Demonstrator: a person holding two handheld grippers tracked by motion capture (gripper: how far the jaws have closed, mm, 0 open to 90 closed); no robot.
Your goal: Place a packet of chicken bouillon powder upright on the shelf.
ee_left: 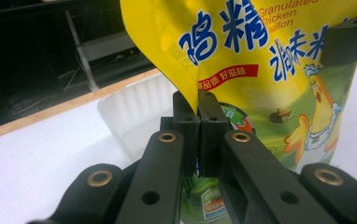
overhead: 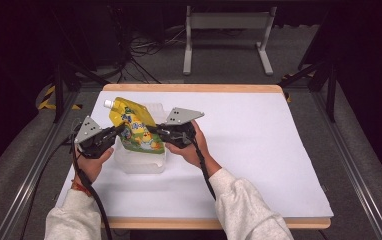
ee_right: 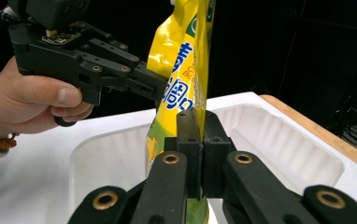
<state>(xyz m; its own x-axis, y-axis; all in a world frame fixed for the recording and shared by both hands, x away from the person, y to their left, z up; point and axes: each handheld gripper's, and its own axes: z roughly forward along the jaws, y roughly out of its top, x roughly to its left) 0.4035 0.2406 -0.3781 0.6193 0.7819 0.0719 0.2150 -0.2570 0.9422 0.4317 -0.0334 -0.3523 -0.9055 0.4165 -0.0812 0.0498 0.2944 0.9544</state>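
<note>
Both tools (ee_left: 198, 100) (ee_right: 197, 116) pinch the yellow pouch (overhead: 135, 127); its white cap (overhead: 108, 103) shows from above.

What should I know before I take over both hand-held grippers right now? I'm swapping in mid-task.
Left hand-held gripper: shut on the yellow pouch, pinching its edge.
Right hand-held gripper: shut on the opposite edge.
Pouch: held upright between both, above the white plastic tray on the table; its white cap points up and left.
Done: pouch gripped on both sides.
Left: probably lowering it into the tray, then releasing.
</note>
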